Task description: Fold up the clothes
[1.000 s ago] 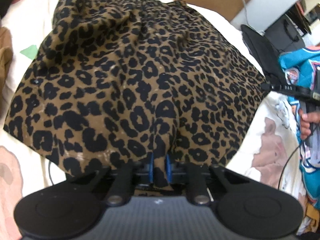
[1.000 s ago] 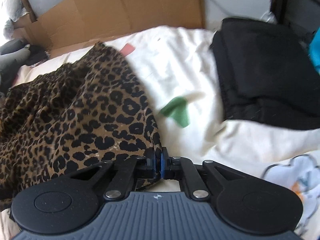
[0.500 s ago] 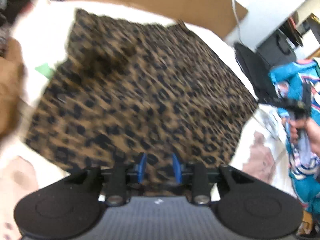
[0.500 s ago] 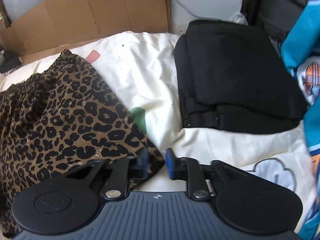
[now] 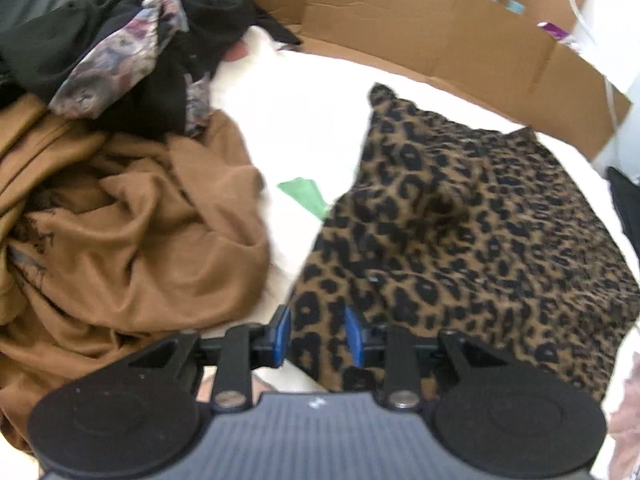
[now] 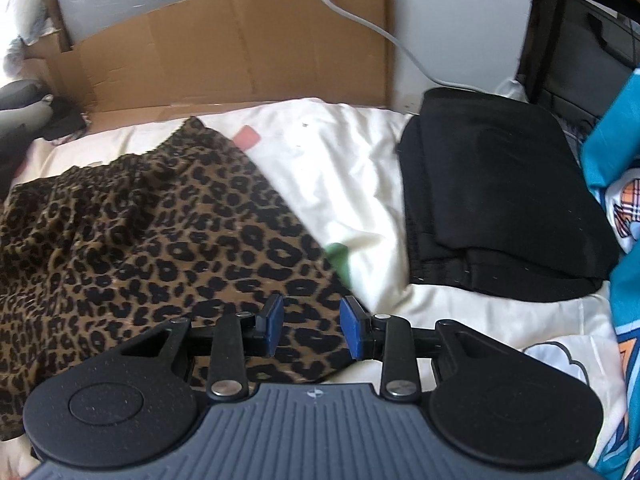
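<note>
So the leopard-print garment [image 5: 460, 216] is my landmark here, lying spread out pretty flat on the white bedsheet [image 5: 296, 120]. Way off to its left there's a heap of dark and floral clothes [image 5: 120, 52], and just below that a crumpled brown garment [image 5: 132, 232] that sits near the leopard piece but doesn't touch it, with a strip of sheet and a little green patch [image 5: 306, 196] between them. My left tongs [image 5: 318, 334] are spread wide over the near left corner of the leopard-print garment, blue pads [image 5: 284, 330] apart and not pinching anything. Behind the leopard piece a flattened cardboard sheet [image 6: 240, 44] stands along the far edge of the bed. My right tongs [image 6: 310, 326] are spread open too, hanging over the garment's near right corner, fabric showing in the gap but nothing clamped. To the right of the leopard piece, past more bare sheet, there's a folded black garment [image 6: 492, 196], well apart from it. Furthest right is some bright teal printed fabric [image 6: 624, 184] at the edge of the view.
</note>
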A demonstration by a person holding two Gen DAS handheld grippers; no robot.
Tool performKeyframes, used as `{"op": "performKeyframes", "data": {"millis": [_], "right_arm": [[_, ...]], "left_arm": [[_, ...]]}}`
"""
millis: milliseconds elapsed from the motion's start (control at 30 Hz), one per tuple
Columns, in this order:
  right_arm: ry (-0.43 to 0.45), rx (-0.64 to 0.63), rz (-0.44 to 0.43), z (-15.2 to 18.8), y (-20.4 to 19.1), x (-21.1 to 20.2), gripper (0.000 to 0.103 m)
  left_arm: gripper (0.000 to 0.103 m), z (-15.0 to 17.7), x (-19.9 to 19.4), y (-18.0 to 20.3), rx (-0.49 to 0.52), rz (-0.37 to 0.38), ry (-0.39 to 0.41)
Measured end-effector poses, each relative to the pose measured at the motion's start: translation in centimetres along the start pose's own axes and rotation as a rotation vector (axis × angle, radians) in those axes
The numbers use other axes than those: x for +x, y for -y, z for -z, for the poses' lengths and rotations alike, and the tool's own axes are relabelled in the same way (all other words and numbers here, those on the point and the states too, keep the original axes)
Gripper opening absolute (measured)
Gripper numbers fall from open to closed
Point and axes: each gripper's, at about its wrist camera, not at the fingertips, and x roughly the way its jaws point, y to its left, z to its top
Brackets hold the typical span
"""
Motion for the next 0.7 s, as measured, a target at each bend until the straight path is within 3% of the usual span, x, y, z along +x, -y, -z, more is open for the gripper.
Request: {"op": "performKeyframes", "data": {"millis": [100, 200, 267, 300, 333, 367, 533, 700], "right_arm": [[0.0, 0.053, -0.081, -0.2, -0.6, -0.4, 0.038], [-0.01, 0.048, -0.146, -0.1, -2.1, -0.7, 0.038], [-0.022, 0.022, -0.183, 0.2, -3.3, -0.7, 0.038], [-0.029, 0.009, -0.197, 0.4, -3.9, -0.7, 0.038], [-0.037, -0.005, -0.21, 0.6, -4.5, -0.6, 0.038], [-0.042, -0.019, -0.218, 0.7, -5.0, -0.5, 0.038], [-0.064, -0.042, -0.232, 1.4, -6.3, 0.0, 0.038], [-0.075, -0.045, -0.238, 1.7, -6.7, 0.2, 0.038]], "left_arm": [[0.055, 0.4, 0.9, -0.2, -0.015, -0.006, 0.0], [0.055, 0.9, 1.6, -0.5, -0.037, 0.001, -0.005], [0.051, 1.2, 2.0, -0.6, -0.052, 0.006, -0.008], [0.039, 1.3, 2.2, -0.7, -0.06, 0.009, -0.01], [0.014, 1.5, 2.5, -0.8, -0.067, 0.011, -0.011], [0.006, 1.6, 2.7, -0.9, -0.075, 0.014, -0.013], [0.004, 1.6, 0.2, 0.2, -0.032, 0.042, 0.052], [0.003, 1.0, -2.5, 2.4, -0.035, 0.169, 0.105]]}}
